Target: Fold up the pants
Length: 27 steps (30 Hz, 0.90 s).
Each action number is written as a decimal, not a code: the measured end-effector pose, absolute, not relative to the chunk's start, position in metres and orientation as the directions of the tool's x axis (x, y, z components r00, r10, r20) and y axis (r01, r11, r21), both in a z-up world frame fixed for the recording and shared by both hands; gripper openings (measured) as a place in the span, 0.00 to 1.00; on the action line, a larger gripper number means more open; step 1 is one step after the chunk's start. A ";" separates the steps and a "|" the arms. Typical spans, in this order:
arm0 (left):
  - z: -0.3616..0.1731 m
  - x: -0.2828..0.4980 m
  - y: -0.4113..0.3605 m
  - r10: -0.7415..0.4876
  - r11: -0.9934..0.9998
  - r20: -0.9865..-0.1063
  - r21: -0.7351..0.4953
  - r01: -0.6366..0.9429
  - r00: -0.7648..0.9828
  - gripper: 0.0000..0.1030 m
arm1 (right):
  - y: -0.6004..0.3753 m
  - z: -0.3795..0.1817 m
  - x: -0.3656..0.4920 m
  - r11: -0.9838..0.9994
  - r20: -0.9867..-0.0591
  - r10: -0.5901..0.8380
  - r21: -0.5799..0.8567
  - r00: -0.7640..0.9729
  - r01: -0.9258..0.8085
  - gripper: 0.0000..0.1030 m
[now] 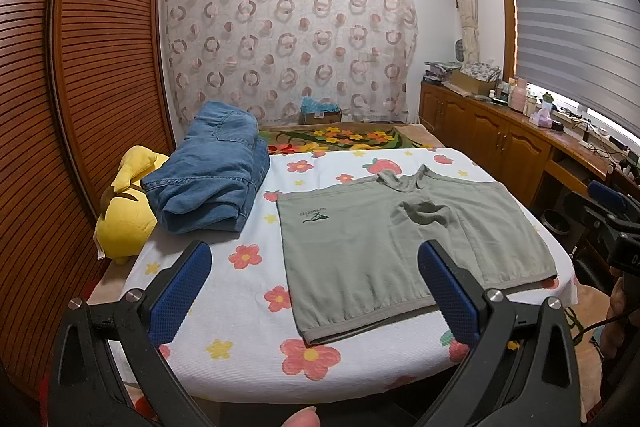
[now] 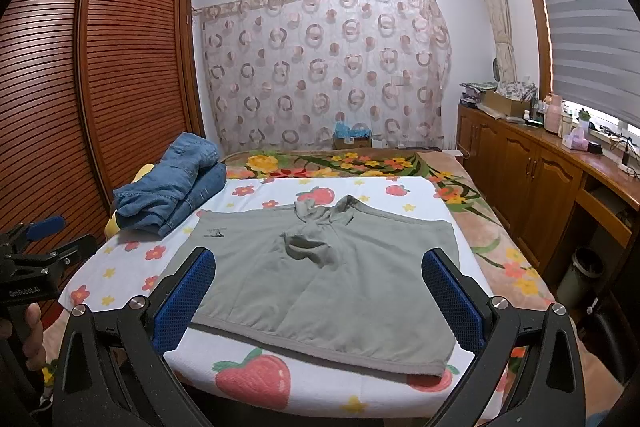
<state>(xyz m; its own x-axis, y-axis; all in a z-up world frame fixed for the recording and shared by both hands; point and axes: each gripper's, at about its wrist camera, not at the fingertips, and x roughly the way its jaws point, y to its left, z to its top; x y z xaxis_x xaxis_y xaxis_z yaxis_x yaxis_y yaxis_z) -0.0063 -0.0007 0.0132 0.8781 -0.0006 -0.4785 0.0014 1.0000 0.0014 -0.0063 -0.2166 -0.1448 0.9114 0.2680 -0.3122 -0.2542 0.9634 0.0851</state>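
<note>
Bedroom, flower-and-strawberry sheet [image 1: 248, 311] across the bed, grey-green shorts [image 2: 320, 283] spread flat in the middle.

Nearest, the left gripper [image 1: 316, 287] hangs over the sheet's near edge, blue pads wide apart, gripping nothing; the right gripper [image 2: 320, 295] hovers over the shorts' waistband, jaws spread just as wide and empty too. Further on, the shorts' drawstring end lies bunched at the far side, a small dark logo near their left edge. Beyond, folded jeans [image 1: 212, 175] stacked far left, yellow plush toy [image 1: 126, 211] beside them, patterned curtain [image 2: 320, 67] behind.
</note>
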 end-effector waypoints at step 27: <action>0.013 -0.007 -0.001 0.000 1.000 -0.474 0.003 0.001 0.881 1.00 | -0.216 -0.143 -0.009 0.963 -0.303 0.269 0.087 0.914 -0.255 1.00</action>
<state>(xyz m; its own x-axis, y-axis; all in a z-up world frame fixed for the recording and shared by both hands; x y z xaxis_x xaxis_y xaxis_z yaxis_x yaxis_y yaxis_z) -0.0070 -0.0014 0.0131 0.8808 0.0002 -0.4735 0.0014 1.0000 0.0031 -0.0088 -0.2161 -0.1431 0.9140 0.2694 -0.3034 -0.2550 0.9630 0.0868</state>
